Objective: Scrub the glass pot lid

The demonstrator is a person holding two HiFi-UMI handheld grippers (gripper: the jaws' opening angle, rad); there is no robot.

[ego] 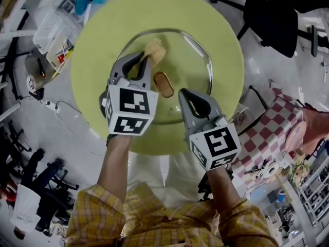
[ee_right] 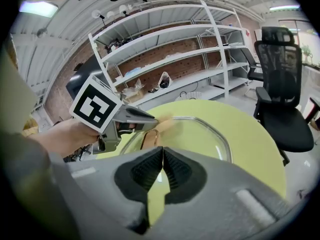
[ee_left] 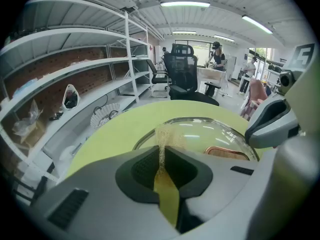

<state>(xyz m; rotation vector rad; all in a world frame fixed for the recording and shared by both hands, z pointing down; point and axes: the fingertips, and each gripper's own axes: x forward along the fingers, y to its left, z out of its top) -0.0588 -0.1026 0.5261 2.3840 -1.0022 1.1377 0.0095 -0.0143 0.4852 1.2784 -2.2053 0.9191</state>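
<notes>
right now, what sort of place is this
Likely a lab or workshop, not a kitchen: white shelving against brick, black office chairs, the glass pot lid on a round green table.

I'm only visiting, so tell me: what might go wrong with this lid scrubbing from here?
1. Nothing grips the glass lid on the round table. The right gripper is shut on nothing, so hard scrubbing may push the lid sideways.
2. The left gripper pinches the sponge by a thin squeezed part, so it might slip out under pressure.
3. The sponge sits close to the lid's handle and could snag on it.
</notes>
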